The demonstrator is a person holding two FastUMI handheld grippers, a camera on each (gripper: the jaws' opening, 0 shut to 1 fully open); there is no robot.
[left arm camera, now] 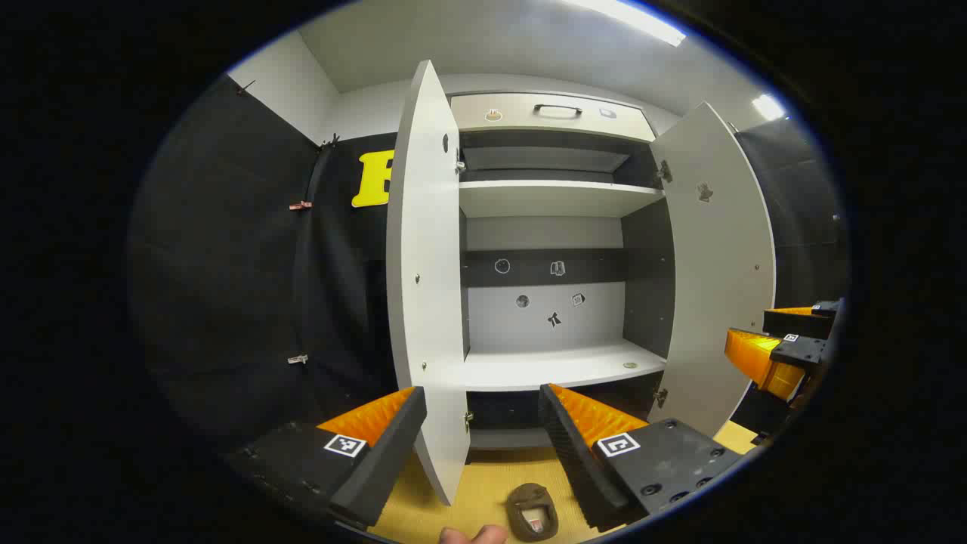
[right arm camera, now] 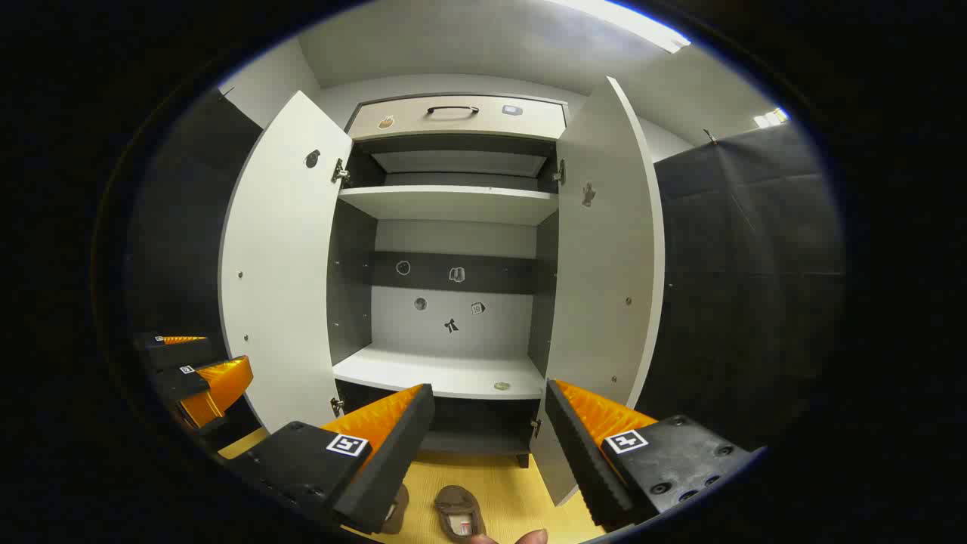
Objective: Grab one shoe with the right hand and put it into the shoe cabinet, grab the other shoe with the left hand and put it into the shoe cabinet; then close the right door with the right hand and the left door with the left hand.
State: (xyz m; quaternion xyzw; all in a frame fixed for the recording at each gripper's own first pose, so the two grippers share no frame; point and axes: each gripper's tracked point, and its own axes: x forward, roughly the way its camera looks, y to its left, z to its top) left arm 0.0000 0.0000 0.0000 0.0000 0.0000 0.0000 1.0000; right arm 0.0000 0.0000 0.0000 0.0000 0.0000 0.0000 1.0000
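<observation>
Shoe [right arm camera: 458, 515], floor: soft, light slipper-type; grip at the heel rim. Right tool [right arm camera: 483, 446] and left tool [left arm camera: 476, 446]: fingers apart, empty.

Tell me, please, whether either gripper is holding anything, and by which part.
Nothing is held: the left gripper and right gripper are both open.

Both views face the open cabinet [left arm camera: 555, 302] [right arm camera: 453, 302] from near, low over the floor [left arm camera: 483, 491] [right arm camera: 506, 483]; left gripper view stands further left.
</observation>
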